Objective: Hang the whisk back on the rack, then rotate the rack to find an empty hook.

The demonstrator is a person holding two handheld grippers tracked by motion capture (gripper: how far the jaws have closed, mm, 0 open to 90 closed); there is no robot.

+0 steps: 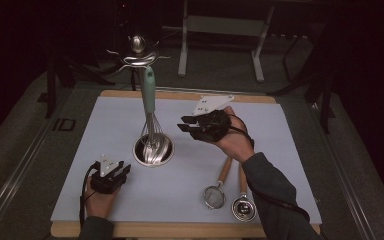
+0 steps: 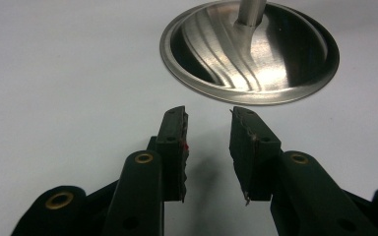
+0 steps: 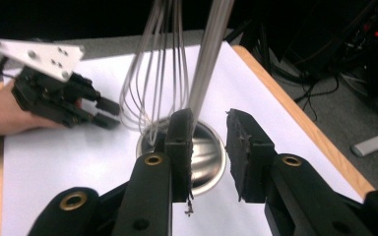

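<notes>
1. Whisk [image 1: 150,107] hangs from the stand [image 1: 138,54] at 12 o'clock, wires down over the stand's steel base [image 1: 153,150] mid-mat.
2. Right gripper [image 1: 185,124] at 3 o'clock of the whisk, jaws half open, empty. Risk: closing on the wires or the post instead of the teal handle, so the whisk slips or swings.
3. Left gripper [image 1: 124,170] at 7 o'clock of the base, jaws apart, empty. If it doesn't brace the base, a side pull may tip the stand.
4. Strainer [image 1: 215,195] and scoop [image 1: 243,206] lie under the right forearm; a sleeve snag is possible.
</notes>
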